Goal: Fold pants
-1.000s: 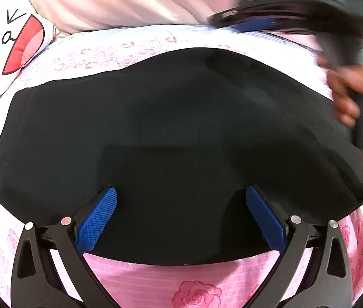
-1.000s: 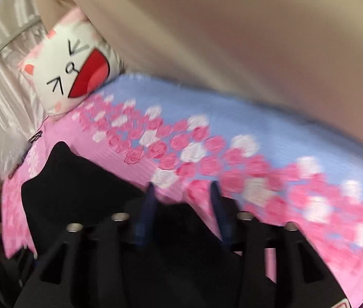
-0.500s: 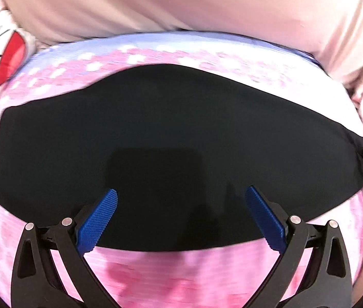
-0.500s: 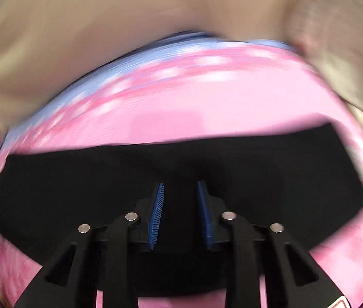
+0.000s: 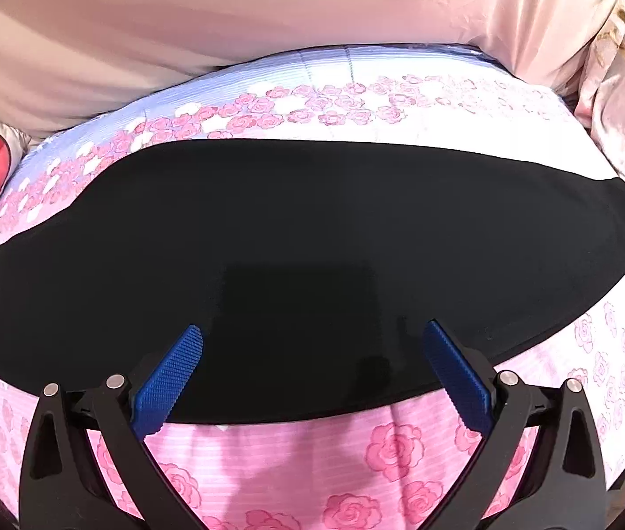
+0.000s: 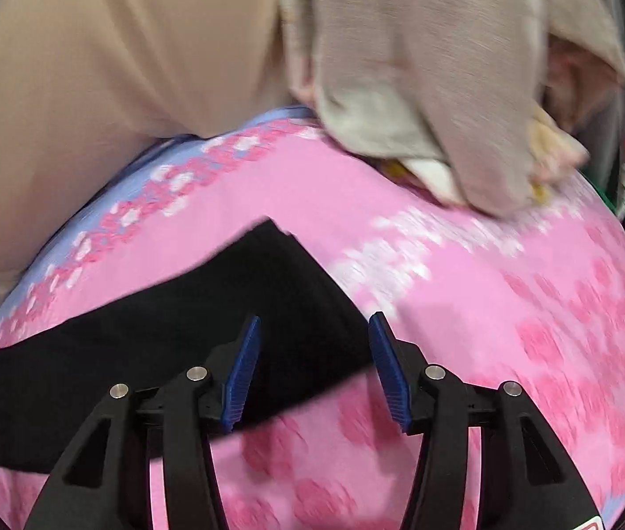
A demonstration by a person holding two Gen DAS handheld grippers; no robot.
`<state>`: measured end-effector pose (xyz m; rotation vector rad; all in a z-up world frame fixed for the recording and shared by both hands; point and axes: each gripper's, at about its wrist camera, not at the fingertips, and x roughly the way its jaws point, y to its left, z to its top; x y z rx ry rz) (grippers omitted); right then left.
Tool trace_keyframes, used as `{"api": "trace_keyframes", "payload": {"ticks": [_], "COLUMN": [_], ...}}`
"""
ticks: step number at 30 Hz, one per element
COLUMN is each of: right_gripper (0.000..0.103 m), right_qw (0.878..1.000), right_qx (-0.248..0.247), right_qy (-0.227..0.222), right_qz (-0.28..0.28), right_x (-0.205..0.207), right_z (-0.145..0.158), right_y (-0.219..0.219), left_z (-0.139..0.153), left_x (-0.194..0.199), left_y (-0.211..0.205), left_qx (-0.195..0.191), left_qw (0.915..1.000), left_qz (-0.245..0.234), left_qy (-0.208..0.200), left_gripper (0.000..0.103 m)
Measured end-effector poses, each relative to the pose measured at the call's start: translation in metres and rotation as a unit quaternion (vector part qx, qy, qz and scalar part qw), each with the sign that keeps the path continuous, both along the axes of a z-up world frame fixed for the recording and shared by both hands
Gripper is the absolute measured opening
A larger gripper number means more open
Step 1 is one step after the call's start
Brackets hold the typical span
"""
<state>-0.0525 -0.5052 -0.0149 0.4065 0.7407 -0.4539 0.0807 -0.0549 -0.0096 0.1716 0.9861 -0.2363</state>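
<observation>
From the left wrist view, the left gripper (image 5: 312, 344) stands wide open and holds nothing, above the near edge of the black pants (image 5: 303, 256), which lie flat across the pink rose bedsheet (image 5: 356, 455). From the right wrist view, the right gripper (image 6: 314, 353) is half open and empty, over the pants' (image 6: 179, 340) end; a beige cloth (image 6: 422, 101) lies at the bedsheet's (image 6: 489, 331) far edge.

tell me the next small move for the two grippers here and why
Probably bring the right gripper down onto the end of the pants below it and close. Both grippers are open and hold nothing; the left gripper hangs over the near edge of the pants, which lie as one flat band on the bed cover, so another fold seems due.
</observation>
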Motion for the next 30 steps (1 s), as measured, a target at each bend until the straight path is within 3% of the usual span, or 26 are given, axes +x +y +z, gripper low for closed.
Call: {"api": "trace_keyframes", "payload": {"ticks": [4,6,7,9,12,13,14,16,17,19,21,24,26,27,29,30], "right_gripper": [0.052,0.013,0.007,0.007,0.01,0.013,0.022,0.027,0.029,0.029,0.025,0.024,0.015,0.0,0.0,0.0], "right_qw": [0.998,0.997,0.998,0.998,0.999,0.999,0.999,1.0,0.998,0.996,0.994,0.988,0.993,0.994,0.995,0.997], "right_qx": [-0.032,-0.037,-0.037,-0.057,-0.008,-0.003,-0.001,0.0,0.017,0.037,0.05,0.072,0.028,0.032,0.092,0.066], "right_qy": [0.037,0.043,0.039,0.014,0.029,0.014,0.006,-0.024,-0.053,-0.066,-0.049,-0.003,0.046,0.04,-0.005,-0.018], "right_qz": [0.041,0.046,0.046,0.033,0.039,0.035,0.032,0.015,0.019,0.041,0.084,0.135,0.109,0.092,0.042,0.022], "right_x": [0.045,0.054,0.054,0.047,0.055,0.05,0.044,0.027,0.015,0.017,0.038,0.082,0.106,0.108,0.092,0.078], "right_z": [-0.013,-0.017,-0.015,-0.005,-0.03,-0.027,-0.021,-0.003,0.01,0.021,0.023,0.0,-0.024,-0.031,-0.025,-0.011], "right_y": [-0.005,-0.005,-0.006,-0.012,-0.036,-0.037,-0.037,-0.035,-0.034,-0.028,-0.016,-0.003,-0.011,-0.023,-0.049,-0.048], "left_z": [-0.006,-0.009,-0.009,-0.01,-0.017,-0.02,-0.023,-0.025,-0.025,-0.027,-0.031,-0.033,-0.034,-0.034,-0.033,-0.032], "left_x": [0.004,0.004,0.004,0.005,0.01,0.011,0.012,0.011,0.009,0.007,0.006,0.007,0.008,0.008,0.006,0.004], "left_y": [-0.011,-0.016,-0.017,-0.02,-0.024,-0.026,-0.029,-0.032,-0.034,-0.038,-0.039,-0.035,-0.03,-0.029,-0.028,-0.028], "left_qx": [0.01,0.022,0.025,0.03,0.035,0.036,0.035,0.038,0.04,0.044,0.043,0.03,0.019,0.015,0.017,0.018], "left_qw": [0.9999,0.9997,0.9996,0.9995,0.9992,0.999,0.9989,0.9988,0.9987,0.9986,0.9984,0.9986,0.9983,0.9983,0.9984,0.9986], "left_qz": [0.001,-0.001,-0.002,-0.002,0.001,0.001,-0.001,-0.004,-0.007,-0.011,-0.01,-0.004,-0.001,-0.002,-0.005,-0.006], "left_qy": [0.01,0.013,0.013,0.011,0.021,0.026,0.032,0.032,0.03,0.03,0.034,0.044,0.054,0.056,0.053,0.05], "left_gripper": [0.098,0.098,0.098,0.098,0.098,0.098,0.098,0.098,0.098,0.098,0.098,0.098,0.098,0.098,0.098,0.098]}}
